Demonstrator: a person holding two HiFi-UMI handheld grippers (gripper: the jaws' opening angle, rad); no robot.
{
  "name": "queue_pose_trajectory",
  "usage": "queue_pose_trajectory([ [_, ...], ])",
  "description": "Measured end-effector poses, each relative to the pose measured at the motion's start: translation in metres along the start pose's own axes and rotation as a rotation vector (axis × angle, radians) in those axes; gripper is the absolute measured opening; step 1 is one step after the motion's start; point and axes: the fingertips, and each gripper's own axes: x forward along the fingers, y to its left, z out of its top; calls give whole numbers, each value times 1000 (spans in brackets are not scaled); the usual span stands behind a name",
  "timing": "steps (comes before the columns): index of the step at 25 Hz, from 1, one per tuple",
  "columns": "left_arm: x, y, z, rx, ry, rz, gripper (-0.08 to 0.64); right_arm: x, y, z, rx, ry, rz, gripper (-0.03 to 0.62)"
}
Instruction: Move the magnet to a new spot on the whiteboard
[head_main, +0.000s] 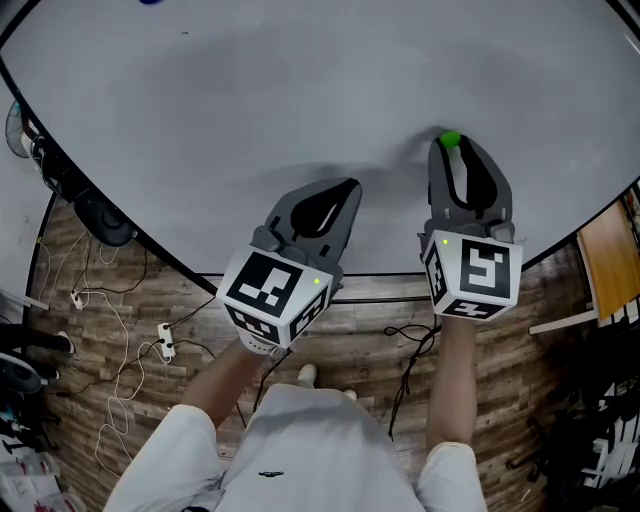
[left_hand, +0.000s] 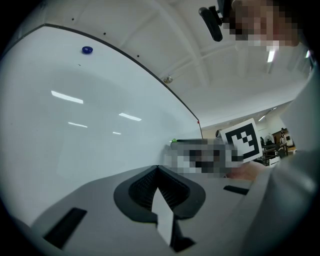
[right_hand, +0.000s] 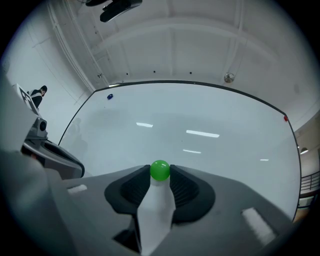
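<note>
A small green magnet (head_main: 450, 140) sits at the tips of my right gripper (head_main: 452, 148), against the whiteboard (head_main: 250, 100) toward its lower right. In the right gripper view the green magnet (right_hand: 160, 170) is pinched between the two dark pads, so my right gripper (right_hand: 160, 175) is shut on it. To the left, my left gripper (head_main: 348, 188) points at the board lower down. Its jaws meet at the tips with nothing between them, as the left gripper view (left_hand: 157, 171) shows. A blue magnet (left_hand: 87, 50) sticks far off near the board's upper left corner.
The blue magnet (right_hand: 109, 96) also shows in the right gripper view. Below the whiteboard's dark bottom edge (head_main: 380, 274) lies wood-pattern floor with cables and a white power strip (head_main: 165, 340). Dark gear (head_main: 100, 215) stands at the left, a wooden panel (head_main: 610, 260) at the right.
</note>
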Motion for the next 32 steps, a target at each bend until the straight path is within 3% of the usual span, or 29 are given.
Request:
queue_pose_trajectory([
  [19, -5, 17, 6, 2, -21, -4, 6, 20, 7, -5, -69, 43, -64, 133],
  [32, -11, 18, 3, -6, -10, 17, 6, 16, 7, -9, -34, 41, -48, 135],
])
